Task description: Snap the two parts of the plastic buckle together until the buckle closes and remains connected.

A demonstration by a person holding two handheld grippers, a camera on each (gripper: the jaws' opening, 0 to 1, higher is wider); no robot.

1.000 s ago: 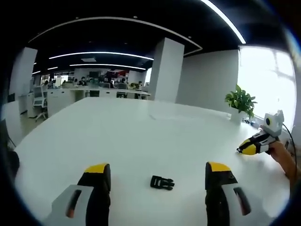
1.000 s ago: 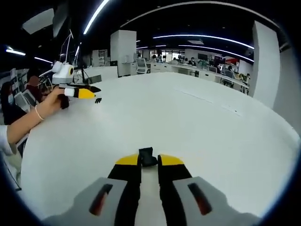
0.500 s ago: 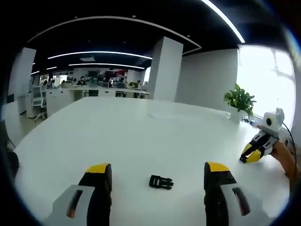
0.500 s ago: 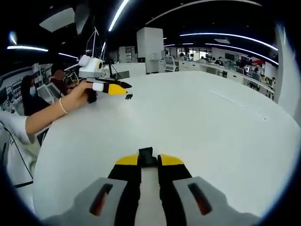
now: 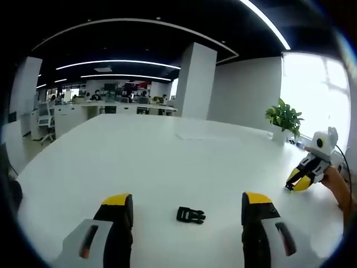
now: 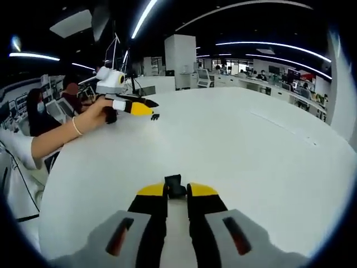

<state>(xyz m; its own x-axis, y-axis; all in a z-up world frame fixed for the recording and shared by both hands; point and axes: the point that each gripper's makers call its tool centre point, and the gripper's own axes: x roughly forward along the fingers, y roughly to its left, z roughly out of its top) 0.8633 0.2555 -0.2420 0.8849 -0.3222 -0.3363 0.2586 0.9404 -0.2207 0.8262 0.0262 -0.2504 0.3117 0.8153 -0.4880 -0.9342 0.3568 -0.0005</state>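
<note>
Two buckle halves: apart, one lying loose, one gripped.
Table (image 5: 167,162): white, broad, under both grippers; reaches far ahead of the jaws in both views.
Pillar (image 5: 195,84): white, far beyond the left gripper, past the table's far edge.
Plant (image 5: 285,119): green, in a white pot, ahead and to the right of the left gripper at the table's edge.
Left gripper (image 5: 187,202): jaws spread wide, yellow-tipped, nothing between them; hovers low above the table. Seen from the right gripper view (image 6: 146,106) far ahead to the left, held in a hand (image 6: 97,114).
Right gripper (image 6: 176,190): jaws nearly closed, pinching a black buckle half at the tips. Seen from the left gripper view (image 5: 293,184) far right, tips pointing down toward the table; whether it touches cannot be told.
Loose half (image 5: 191,215): black, flat on the table, just ahead of the left gripper and between the lines of its two jaws, touching neither.
Held half (image 6: 174,186): black, sticking out past the right gripper's yellow tips, above the table.
</note>
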